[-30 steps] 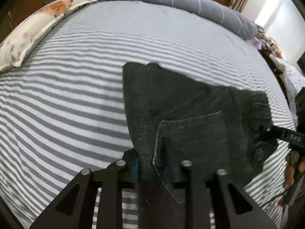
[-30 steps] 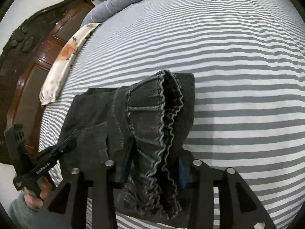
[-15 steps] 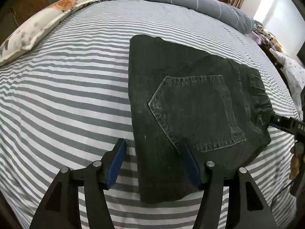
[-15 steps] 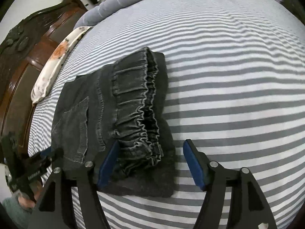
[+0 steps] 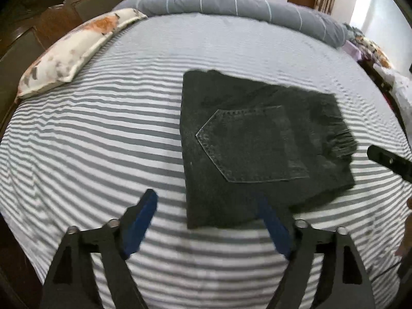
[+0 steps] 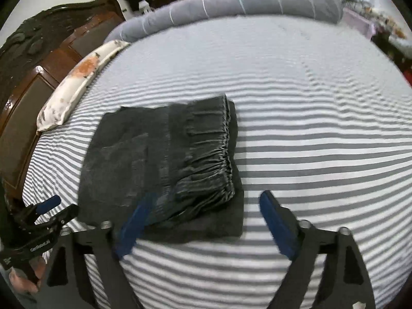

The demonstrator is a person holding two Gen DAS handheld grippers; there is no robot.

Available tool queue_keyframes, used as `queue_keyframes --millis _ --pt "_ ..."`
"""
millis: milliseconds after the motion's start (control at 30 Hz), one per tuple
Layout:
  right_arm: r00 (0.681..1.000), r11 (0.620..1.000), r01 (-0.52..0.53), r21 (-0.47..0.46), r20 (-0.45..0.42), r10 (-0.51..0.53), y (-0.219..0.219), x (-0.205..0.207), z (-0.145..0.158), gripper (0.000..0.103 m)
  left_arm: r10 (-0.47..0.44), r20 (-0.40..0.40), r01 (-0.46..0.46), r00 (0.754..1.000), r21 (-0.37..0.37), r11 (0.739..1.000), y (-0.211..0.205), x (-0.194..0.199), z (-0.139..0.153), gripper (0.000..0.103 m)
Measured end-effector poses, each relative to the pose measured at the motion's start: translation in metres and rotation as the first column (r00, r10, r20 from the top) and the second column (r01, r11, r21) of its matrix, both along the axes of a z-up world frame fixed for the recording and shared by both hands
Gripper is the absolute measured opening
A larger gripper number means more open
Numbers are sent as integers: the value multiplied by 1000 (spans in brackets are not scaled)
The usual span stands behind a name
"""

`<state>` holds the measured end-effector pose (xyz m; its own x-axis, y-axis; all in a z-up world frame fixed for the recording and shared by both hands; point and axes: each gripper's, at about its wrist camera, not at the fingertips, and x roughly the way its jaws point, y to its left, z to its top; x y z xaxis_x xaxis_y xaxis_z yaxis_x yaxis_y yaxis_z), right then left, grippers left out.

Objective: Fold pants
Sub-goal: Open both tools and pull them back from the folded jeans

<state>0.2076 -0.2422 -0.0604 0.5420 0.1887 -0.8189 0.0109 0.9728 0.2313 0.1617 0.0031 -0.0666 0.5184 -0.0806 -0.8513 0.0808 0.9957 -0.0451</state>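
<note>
The dark pants (image 5: pixel 257 149) lie folded into a compact rectangle on the striped bed sheet (image 5: pixel 103 141), back pocket up, gathered waistband on the right. The left gripper (image 5: pixel 206 221) and right gripper (image 6: pixel 203 224) hover at the near edge, both jaws spreading wider, pinching nothing, pads clear of the cloth

— Where am I working?
— A bedroom in a home, from my cameras: a bed with a striped sheet (image 5: pixel 103 139), a floral pillow (image 5: pixel 74 51), a rolled grey duvet (image 5: pixel 231 2), a carved wooden headboard (image 6: pixel 38 59)
</note>
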Motion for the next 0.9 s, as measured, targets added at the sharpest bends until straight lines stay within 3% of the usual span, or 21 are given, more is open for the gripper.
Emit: queue_keyframes --millis 233,433,733,900 --pt "993 991 5 -130 115 10 32 -60 44 101 28 73 -31 997 36 999 -3 -52 44 96" --pt "983 984 6 -179 182 27 57 -106 71 102 72 132 -76 989 29 997 5 -91 70 102" --pt "980 990 2 -144 197 26 69 -141 82 102 92 147 -99 985 40 994 -2 -125 79 103" --pt "980 982 8 -189 196 30 74 -151 76 102 93 155 -107 983 87 990 -9 -136 78 103"
